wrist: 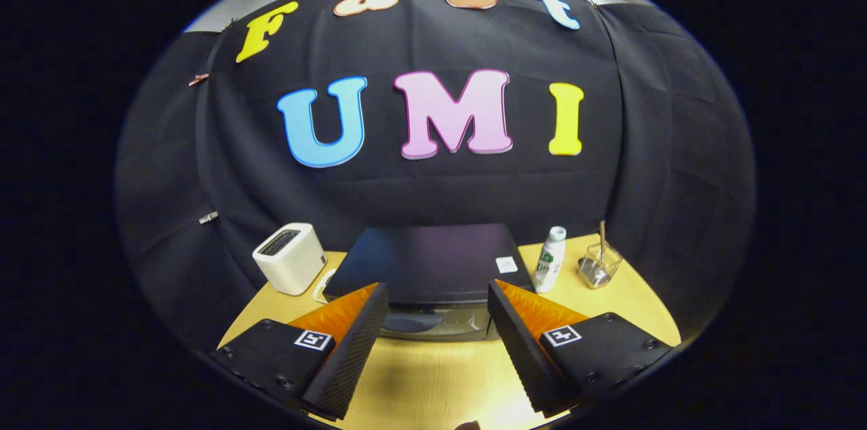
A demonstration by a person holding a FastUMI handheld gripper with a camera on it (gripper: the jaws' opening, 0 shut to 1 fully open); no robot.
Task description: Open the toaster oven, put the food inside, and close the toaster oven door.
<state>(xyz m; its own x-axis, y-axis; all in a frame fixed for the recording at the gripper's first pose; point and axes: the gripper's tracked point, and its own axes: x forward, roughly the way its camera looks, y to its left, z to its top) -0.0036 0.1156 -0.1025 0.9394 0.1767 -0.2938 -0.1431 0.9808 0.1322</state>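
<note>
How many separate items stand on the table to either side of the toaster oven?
3. A white box stands beside the toaster oven; a white bottle and a clear cup stand on the other side. The gripper is open.

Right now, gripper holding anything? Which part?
Nothing is held. The gripper is open, its fingers spread wide with only bare table between them. The toaster oven sits just ahead of the fingers, untouched, door shut.
</note>
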